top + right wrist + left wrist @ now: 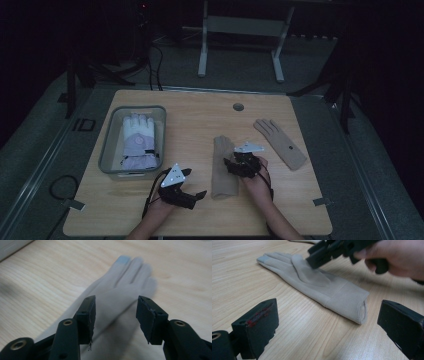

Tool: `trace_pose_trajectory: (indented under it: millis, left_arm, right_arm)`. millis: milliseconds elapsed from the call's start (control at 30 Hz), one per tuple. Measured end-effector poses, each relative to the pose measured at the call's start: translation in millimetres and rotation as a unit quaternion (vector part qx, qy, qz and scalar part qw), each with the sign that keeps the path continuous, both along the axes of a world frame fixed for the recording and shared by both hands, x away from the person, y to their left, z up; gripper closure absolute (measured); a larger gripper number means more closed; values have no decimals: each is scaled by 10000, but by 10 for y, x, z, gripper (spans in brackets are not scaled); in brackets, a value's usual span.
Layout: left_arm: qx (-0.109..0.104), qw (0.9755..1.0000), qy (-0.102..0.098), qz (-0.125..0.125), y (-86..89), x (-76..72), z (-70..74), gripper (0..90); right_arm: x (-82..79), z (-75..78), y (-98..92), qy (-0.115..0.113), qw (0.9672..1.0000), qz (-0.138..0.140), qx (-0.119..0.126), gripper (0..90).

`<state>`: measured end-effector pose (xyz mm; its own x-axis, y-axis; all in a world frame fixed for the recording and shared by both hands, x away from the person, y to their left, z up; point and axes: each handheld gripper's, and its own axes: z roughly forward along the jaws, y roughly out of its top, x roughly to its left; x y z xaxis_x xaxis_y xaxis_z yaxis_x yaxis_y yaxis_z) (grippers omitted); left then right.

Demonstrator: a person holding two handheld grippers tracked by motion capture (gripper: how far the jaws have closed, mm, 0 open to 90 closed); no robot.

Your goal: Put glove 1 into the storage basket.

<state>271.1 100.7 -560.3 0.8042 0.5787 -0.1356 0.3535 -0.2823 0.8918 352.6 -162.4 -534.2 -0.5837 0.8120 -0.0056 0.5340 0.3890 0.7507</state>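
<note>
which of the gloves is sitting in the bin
The white padded glove, lying in the grey bin at the table's left; both tan gloves lie flat on the bare wood.

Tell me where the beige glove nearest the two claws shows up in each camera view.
High view: the beige glove lies at lower centre, just left of the right claw.
Left gripper view: it crosses the middle, cuff nearest.
Right gripper view: it lies between the jaws.
Shared landmark: its blue fingertip.
</note>
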Motion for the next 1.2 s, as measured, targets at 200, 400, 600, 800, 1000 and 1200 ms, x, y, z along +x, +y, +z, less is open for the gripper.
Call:
trace_pose_trajectory:
  millis: [200, 400, 600, 800, 1000, 1200]
  left_arm:
    - [14, 10000, 19, -49, -14, 2, -13, 36]
    - [15, 10000, 12, -57, -15, 3, -16, 36]
    - [45, 10000, -56, -29, -13, -5, -14, 36]
    - [78, 9999, -49, -70, -28, -5, -27, 36]
    - [84, 9999, -35, -92, -37, -6, -35, 36]
    - [98, 9999, -48, -81, -41, -8, -39, 36]
  right_arm:
    - [121, 164, -374, -236, 9997, 18, -2, 519]
    - [294, 277, -852, -376, 9989, -274, 61, 536]
    - [452, 266, -1269, -347, 9977, -579, 70, 558]
    - [605, 189, -1607, -261, 9965, -778, -158, 538]
    - [683, 124, -1767, -73, 9965, -825, -98, 521]
    - [766, -37, -1843, 207, 9961, -820, -242, 511]
